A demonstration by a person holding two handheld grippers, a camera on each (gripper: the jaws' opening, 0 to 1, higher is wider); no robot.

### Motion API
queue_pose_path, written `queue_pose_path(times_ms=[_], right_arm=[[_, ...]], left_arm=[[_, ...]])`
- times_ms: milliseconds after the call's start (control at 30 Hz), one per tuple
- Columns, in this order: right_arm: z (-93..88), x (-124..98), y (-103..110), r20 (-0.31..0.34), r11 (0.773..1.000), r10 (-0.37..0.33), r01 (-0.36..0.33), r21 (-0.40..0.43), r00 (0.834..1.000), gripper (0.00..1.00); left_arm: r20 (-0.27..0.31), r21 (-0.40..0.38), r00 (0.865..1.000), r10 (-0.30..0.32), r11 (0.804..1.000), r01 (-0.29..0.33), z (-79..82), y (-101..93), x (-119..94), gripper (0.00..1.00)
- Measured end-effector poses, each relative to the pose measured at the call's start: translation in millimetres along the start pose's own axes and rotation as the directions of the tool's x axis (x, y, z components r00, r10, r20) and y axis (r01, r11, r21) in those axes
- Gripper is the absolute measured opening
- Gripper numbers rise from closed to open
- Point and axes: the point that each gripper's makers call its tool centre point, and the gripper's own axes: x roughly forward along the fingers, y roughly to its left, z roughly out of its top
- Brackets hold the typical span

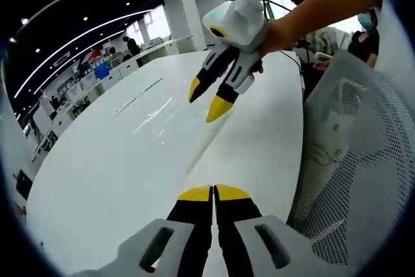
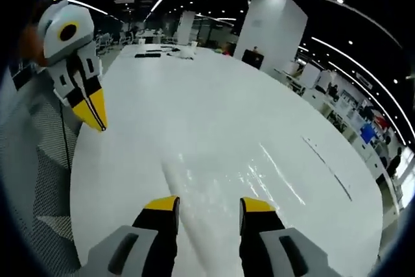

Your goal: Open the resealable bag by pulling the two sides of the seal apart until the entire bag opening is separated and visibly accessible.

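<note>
A clear resealable bag (image 2: 227,176) lies flat on the white table (image 2: 194,89), visible mostly as glints. In the right gripper view it rests just ahead of my right gripper (image 2: 209,204), which is open with nothing between its jaws. In the left gripper view the bag (image 1: 159,120) shows as a shiny patch further out on the table. The right gripper (image 1: 206,100) hovers open over its near edge, held by a person's hand. My left gripper (image 1: 213,192) is shut and empty, short of the bag. Off to one side, the left gripper (image 2: 97,116) hangs above the table edge.
A white mesh chair (image 1: 353,160) stands close to the table edge beside the left gripper. Thin dark seams (image 2: 327,167) run across the tabletop. Small items (image 2: 148,54) sit at the table's far end. People (image 1: 363,37) sit beyond the chair.
</note>
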Motion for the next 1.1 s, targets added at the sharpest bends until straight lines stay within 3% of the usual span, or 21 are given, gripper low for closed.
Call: queue_pose_path(times_ms=[67, 267, 467, 600, 767, 833, 967, 1100], right_arm=[[1.4, -2, 2, 0.008, 1.0, 0.004, -0.004, 0.022, 1.0, 0.44], [6.2, -9, 9, 0.034, 0.995, 0.01, -0.013, 0.098, 0.999, 0.66], [4.8, -24, 17, 0.071, 0.991, 0.017, -0.026, 0.128, 0.997, 0.71], [0.5, -35, 18, 0.104, 0.976, -0.011, -0.012, 0.218, 0.995, 0.81], [-8.7, -46, 19, 0.117, 0.971, -0.028, 0.0, 0.238, 0.993, 0.85], [-10.6, -50, 19, 0.13, 0.954, -0.039, -0.002, 0.301, 0.991, 0.9], [-14.9, -58, 21, 0.134, 0.945, -0.056, 0.009, 0.327, 0.989, 0.99], [-20.5, -64, 26, 0.134, 0.935, -0.068, 0.016, 0.354, 0.989, 1.0]], left_arm=[[-0.002, 0.001, 1.0, 0.004, 1.0, -0.004, -0.1, 0.4, 0, 0.0], [-0.004, -0.006, 0.999, 0.049, 0.999, -0.049, 0.1, 9.0, 0, 0.19], [0.003, -0.028, 0.997, 0.073, 0.997, -0.072, -0.7, 12.7, 0, 0.34], [-0.002, -0.054, 0.996, 0.088, 0.995, -0.088, -5.1, 14.5, -1, 0.49], [-0.002, -0.097, 0.993, 0.117, 0.988, -0.117, -8.1, 21.3, 0, 0.69], [0.004, -0.121, 0.993, 0.115, 0.986, -0.114, -7.8, 22.9, 1, 0.72], [-0.006, -0.185, 0.992, 0.124, 0.975, -0.123, -10.1, 26.9, 1, 0.8], [0.005, -0.241, 0.993, 0.119, 0.964, -0.115, -9.5, 25.4, -1, 0.85]])
